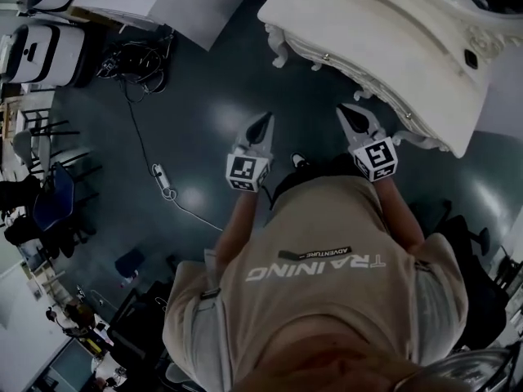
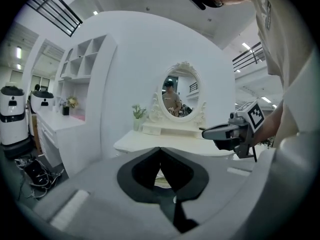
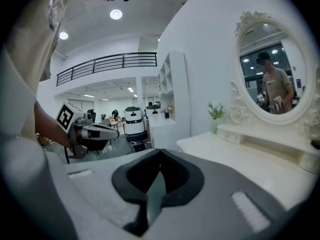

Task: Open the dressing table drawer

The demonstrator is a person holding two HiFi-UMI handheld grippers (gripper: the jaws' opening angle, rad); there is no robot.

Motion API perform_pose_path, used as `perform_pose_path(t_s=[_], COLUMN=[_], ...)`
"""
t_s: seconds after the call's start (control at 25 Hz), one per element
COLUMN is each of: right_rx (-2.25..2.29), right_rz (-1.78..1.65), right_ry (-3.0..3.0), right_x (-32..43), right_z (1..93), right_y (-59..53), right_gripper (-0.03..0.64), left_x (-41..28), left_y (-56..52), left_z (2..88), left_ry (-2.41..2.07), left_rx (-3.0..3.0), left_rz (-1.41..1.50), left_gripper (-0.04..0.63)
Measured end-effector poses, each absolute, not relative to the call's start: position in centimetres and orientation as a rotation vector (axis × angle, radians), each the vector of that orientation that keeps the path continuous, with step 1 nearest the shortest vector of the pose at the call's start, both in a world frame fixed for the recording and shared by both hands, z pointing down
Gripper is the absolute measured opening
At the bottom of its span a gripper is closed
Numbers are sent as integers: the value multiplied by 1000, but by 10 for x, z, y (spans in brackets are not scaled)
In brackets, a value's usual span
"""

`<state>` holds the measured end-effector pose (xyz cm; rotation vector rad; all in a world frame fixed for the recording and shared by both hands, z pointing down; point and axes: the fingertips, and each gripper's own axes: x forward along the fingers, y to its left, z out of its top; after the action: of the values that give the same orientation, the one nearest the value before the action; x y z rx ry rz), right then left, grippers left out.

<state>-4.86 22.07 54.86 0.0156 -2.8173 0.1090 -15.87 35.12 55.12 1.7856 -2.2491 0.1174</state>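
The white dressing table (image 1: pixel 384 39) stands at the upper right of the head view, its curved front (image 1: pixel 368 84) with small knobs facing me. An oval mirror (image 2: pixel 180 96) rises on its top, also seen large in the right gripper view as the mirror (image 3: pixel 270 79). My left gripper (image 1: pixel 263 122) hangs over the dark floor, left of the table, jaws shut and empty. My right gripper (image 1: pixel 350 111) is close to the table's front edge, jaws together with nothing between them. Each gripper view shows its own tips met: left gripper (image 2: pixel 160 149), right gripper (image 3: pixel 160 150).
White wheeled robots (image 1: pixel 45 51) stand at the far left, with a tangle of cables (image 1: pixel 135 60) and a power strip (image 1: pixel 161 178) on the floor. Chairs (image 1: pixel 49 198) crowd the left edge. A white shelf wall (image 2: pixel 90 84) stands left of the table, a small plant (image 2: pixel 137 116) on it.
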Motion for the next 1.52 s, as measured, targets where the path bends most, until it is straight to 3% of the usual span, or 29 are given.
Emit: perform_pose_path(t_s=[0.6, 0.84, 1.52], right_rx=[160, 128, 335], right_rz=[194, 33, 9], right_ry=[-2815, -2822, -2784], right_x=[-123, -153, -158], right_z=[568, 566, 583], right_y=[37, -39, -151], right_gripper=[2, 2, 2], left_x=[-233, -264, -287], left_y=[182, 96, -62], left_z=[547, 543, 553], left_ry=[-2173, -2173, -2031], left_rx=[1833, 1823, 1998], left_rz=[223, 236, 288], left_gripper=[8, 8, 8])
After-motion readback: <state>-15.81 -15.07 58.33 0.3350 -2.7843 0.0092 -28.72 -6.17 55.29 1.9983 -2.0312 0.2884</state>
